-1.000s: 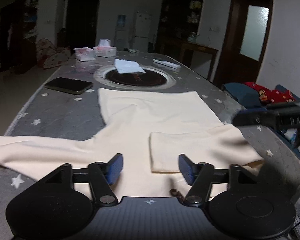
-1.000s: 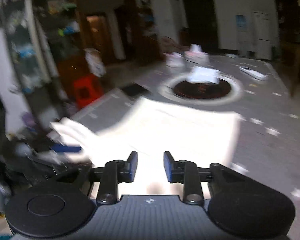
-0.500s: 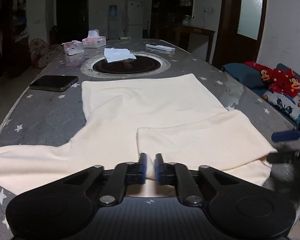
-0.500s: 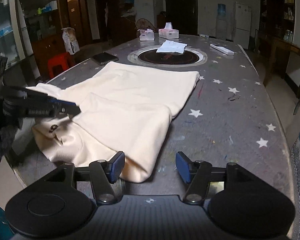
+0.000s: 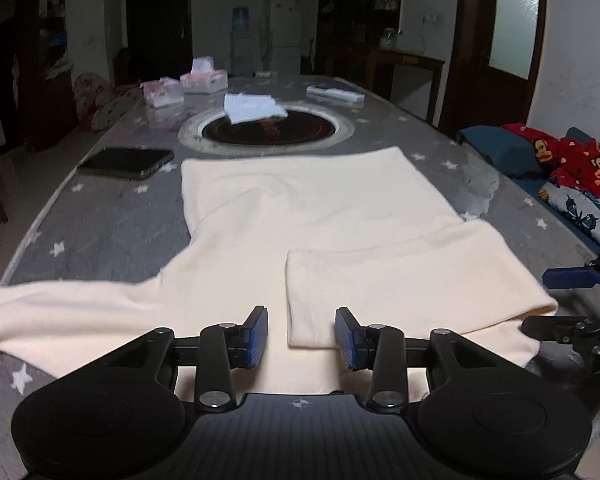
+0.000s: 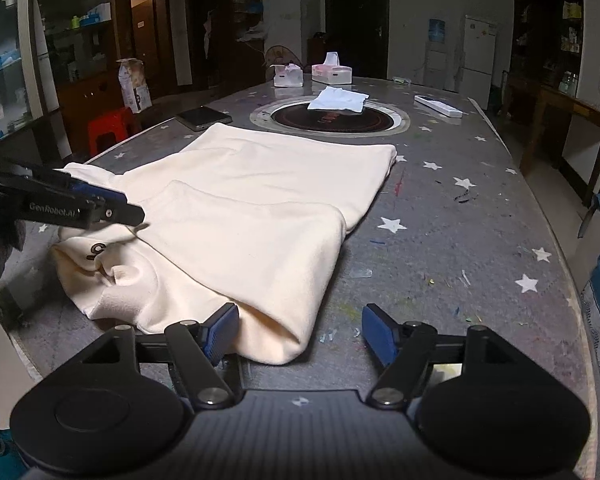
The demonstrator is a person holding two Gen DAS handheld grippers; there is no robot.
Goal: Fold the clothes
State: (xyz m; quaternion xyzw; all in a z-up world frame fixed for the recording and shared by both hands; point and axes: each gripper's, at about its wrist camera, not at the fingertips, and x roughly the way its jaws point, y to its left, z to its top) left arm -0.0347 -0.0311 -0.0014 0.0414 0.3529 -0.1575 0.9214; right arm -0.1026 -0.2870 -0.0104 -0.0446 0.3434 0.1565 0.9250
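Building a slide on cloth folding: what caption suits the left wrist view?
Open left gripper hovers over a cream garment with one sleeve folded in, on a star-patterned table.

Left gripper (image 5: 301, 337) sits low at the near edge, jaws parted and empty. Right gripper (image 6: 297, 333) hovers at the right, spread wide.

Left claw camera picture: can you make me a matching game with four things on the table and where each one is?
Things:
1. cream shirt
2. black phone
3. white cloth
4. tissue boxes

Places:
A. on the dark round plate in the table
B. far end, left side
C. spread out, right in front of the claw
D. left of the shirt's far edge

Pairs: 1-C, 2-D, 3-A, 4-B
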